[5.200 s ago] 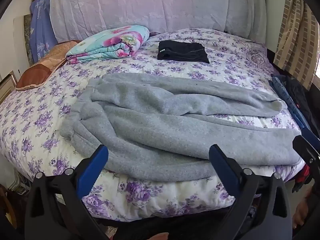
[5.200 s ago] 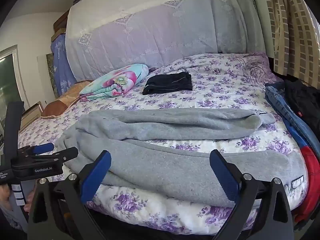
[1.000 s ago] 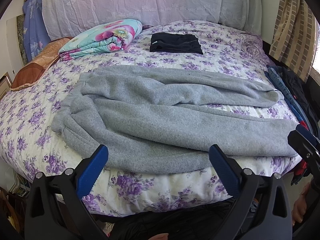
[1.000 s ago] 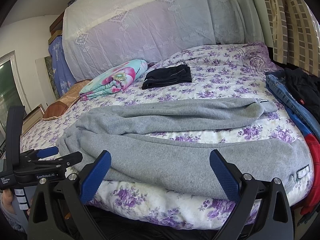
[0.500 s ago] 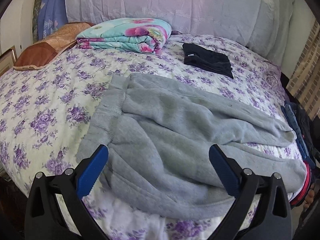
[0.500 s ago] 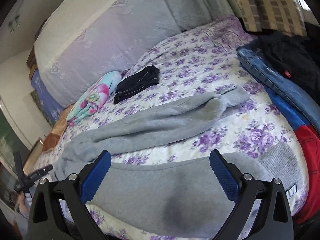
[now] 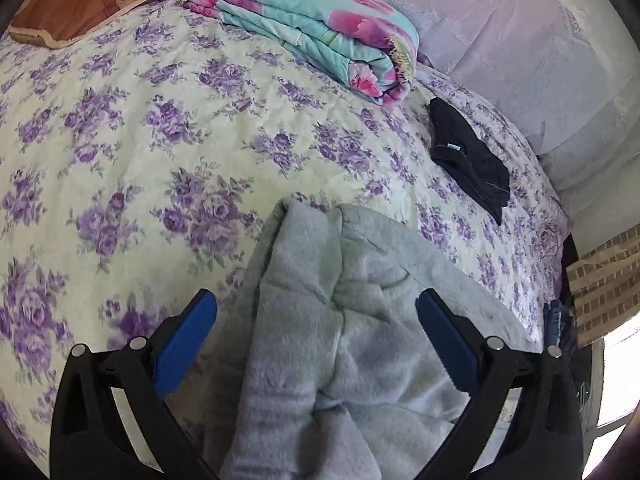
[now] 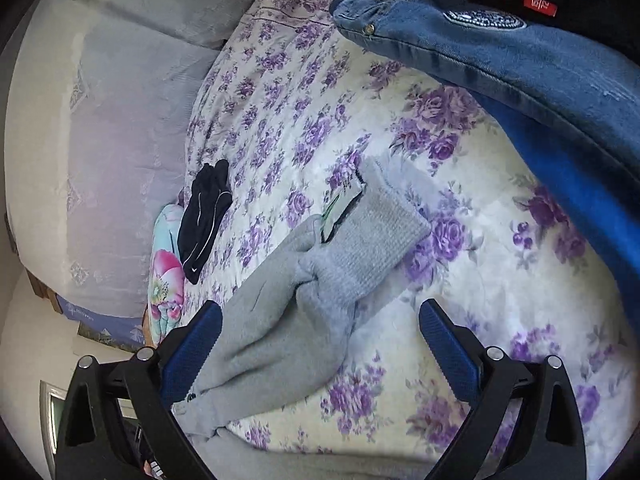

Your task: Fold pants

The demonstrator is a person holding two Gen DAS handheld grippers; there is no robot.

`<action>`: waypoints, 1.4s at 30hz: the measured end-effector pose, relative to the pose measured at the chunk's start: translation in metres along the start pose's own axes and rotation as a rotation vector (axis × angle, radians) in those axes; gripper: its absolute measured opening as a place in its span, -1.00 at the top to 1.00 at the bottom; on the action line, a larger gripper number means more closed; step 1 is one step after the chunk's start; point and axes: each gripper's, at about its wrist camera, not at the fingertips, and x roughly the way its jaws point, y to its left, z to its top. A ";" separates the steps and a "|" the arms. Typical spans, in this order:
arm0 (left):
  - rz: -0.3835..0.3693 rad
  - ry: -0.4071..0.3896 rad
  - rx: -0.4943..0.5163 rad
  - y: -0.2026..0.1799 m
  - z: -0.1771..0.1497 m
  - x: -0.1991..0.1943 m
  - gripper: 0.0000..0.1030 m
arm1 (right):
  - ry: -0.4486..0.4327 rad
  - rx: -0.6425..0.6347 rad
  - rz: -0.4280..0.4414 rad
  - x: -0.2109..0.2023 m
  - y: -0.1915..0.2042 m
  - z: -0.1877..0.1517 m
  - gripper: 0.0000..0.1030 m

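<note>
Grey fleece sweatpants [image 7: 340, 320] lie spread on the floral bedspread [image 7: 160, 140]. My left gripper [image 7: 316, 344] is open and hovers just above the waistband end, with the waistband between its blue pads. My right gripper [image 8: 320, 344] is open above the far leg [image 8: 288, 320], whose ribbed cuff [image 8: 376, 232] with a label lies just ahead of the fingers. Neither gripper holds the cloth.
A folded black garment [image 7: 468, 160] and a folded turquoise floral quilt [image 7: 320, 28] lie toward the headboard; the black garment also shows in the right wrist view [image 8: 204, 212]. A pile with blue jeans [image 8: 500, 52] lies at the bed's right edge. A brown pillow [image 7: 68, 12] is far left.
Both grippers have swung down close over the bed. The left moved over the waistband end, the right over the far leg's cuff. The pants have not moved.
</note>
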 end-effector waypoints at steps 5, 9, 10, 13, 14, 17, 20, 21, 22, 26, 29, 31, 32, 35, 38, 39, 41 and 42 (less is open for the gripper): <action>-0.021 0.058 0.084 -0.008 0.025 0.022 -0.91 | -0.032 0.024 0.031 0.011 0.000 0.015 -0.93; -0.127 0.150 0.074 -0.002 0.036 0.049 -0.91 | -0.039 0.021 0.049 0.019 -0.001 0.022 -0.93; -0.141 0.170 0.078 -0.002 0.035 0.056 -0.91 | -0.043 0.014 0.057 0.019 0.000 0.023 -0.93; -0.150 0.169 0.134 -0.007 0.034 0.065 -0.87 | -0.041 -0.010 0.071 0.024 0.002 0.028 -0.90; -0.155 0.159 0.138 -0.007 0.035 0.065 -0.75 | -0.040 -0.016 0.070 0.025 0.003 0.029 -0.81; -0.177 0.141 0.070 0.006 0.042 0.063 -0.12 | -0.026 -0.001 0.090 0.030 -0.001 0.033 -0.31; -0.217 0.143 0.005 0.020 0.045 0.063 0.24 | 0.013 0.031 0.137 0.040 -0.008 0.035 0.38; -0.222 0.135 0.009 0.020 0.044 0.062 0.28 | 0.018 0.031 0.141 0.042 -0.009 0.034 0.40; -0.224 0.124 0.018 0.017 0.042 0.060 0.39 | 0.010 0.019 0.136 0.042 -0.008 0.033 0.46; -0.295 0.035 0.032 0.003 0.045 0.035 0.78 | -0.029 -0.047 0.155 0.031 0.013 0.037 0.56; -0.326 -0.020 0.055 -0.011 0.054 0.014 0.83 | -0.049 -0.111 0.189 0.021 0.039 0.048 0.73; -0.355 -0.063 0.052 -0.017 0.062 0.000 0.89 | -0.063 -0.143 0.214 0.017 0.059 0.058 0.73; -0.352 -0.112 0.047 -0.017 0.068 -0.011 0.93 | -0.075 -0.162 0.221 0.016 0.069 0.063 0.73; -0.415 -0.155 0.026 -0.019 0.086 -0.030 0.93 | -0.103 -0.226 0.254 0.017 0.105 0.081 0.74; -0.361 -0.156 0.090 -0.036 0.094 -0.029 0.93 | -0.126 -0.264 0.264 0.021 0.129 0.092 0.74; -0.347 -0.133 0.098 -0.038 0.093 -0.022 0.93 | -0.125 -0.255 0.267 0.025 0.132 0.096 0.74; -0.318 -0.088 0.084 -0.033 0.089 -0.007 0.93 | -0.116 -0.261 0.245 0.033 0.132 0.098 0.74; -0.288 -0.077 0.076 -0.027 0.089 0.004 0.93 | -0.115 -0.261 0.215 0.039 0.129 0.100 0.74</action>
